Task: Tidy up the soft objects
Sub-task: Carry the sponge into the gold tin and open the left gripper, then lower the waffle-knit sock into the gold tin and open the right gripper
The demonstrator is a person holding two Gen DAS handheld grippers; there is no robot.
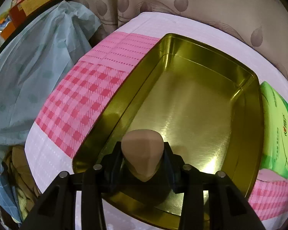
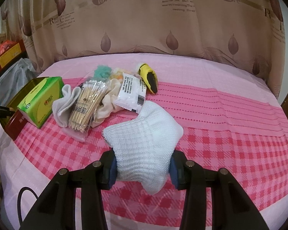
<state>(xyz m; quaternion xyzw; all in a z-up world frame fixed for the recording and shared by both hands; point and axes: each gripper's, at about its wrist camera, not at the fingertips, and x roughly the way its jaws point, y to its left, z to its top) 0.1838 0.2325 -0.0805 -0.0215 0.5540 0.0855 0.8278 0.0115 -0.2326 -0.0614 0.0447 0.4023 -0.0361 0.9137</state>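
- Across the tabletop (image 2: 230,103) runs a pink cloth, pale at the edges, striped and checked in deeper pink through the middle, with a leaf-print curtain (image 2: 144,28) hanging right behind it.
- On the left side of that cloth sits the gold tin (image 1: 247,88), open and shiny inside, its floor bare apart from what hangs over the near corner.
- Just beside the tin's right wall stands the green tissue pack (image 1: 276,126), close enough that touching cannot be ruled out.
- Over on the right, the white knitted cloth (image 2: 144,134) is bunched up and raised off the checks, pinched at its lower part.
- The right hand-held gripper (image 2: 143,169) is clamped on that white cloth, blue pads pressing in from both sides.
- Beyond it lies the pile: a bag of cotton swabs (image 2: 88,107), a white sock (image 2: 67,103), a cream cloth (image 2: 109,99), a white sachet (image 2: 130,94), a teal fluffy piece (image 2: 101,71) and a yellow-and-black plush (image 2: 148,77), all heaped together near the tissue pack.
- Smallest of all, the tan makeup sponge (image 1: 143,153) sits between the fingers of the left hand-held gripper (image 1: 143,158), held above the tin's near corner.
- Both of the left hand-held gripper's fingers lie against the sponge's sides, gripping it.
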